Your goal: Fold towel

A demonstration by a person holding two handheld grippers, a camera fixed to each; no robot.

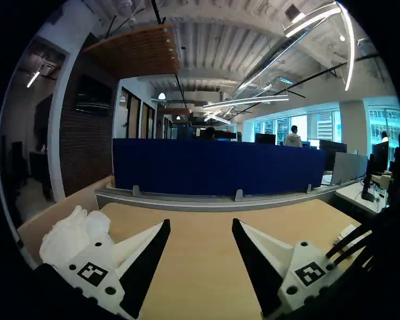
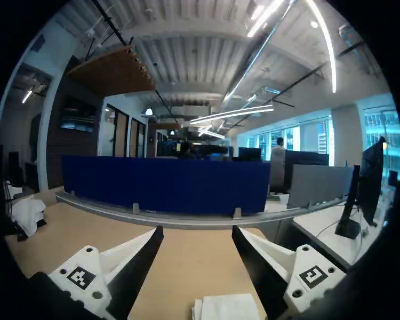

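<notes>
In the left gripper view, a crumpled white cloth (image 1: 72, 234) lies at lower left on the pale wooden tabletop (image 1: 200, 277). The left gripper (image 1: 200, 240) holds its fingers wide apart, empty, at bottom centre. In the right gripper view, the right gripper (image 2: 197, 237) is likewise spread and empty. A flat folded white towel (image 2: 226, 308) lies on the tabletop at the bottom edge, between its fingers.

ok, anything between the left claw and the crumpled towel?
Nothing visible. The crumpled towel lies on the desk just off to the side of the open left claw, partly hidden behind one of its fingers, with no other item between them.
</notes>
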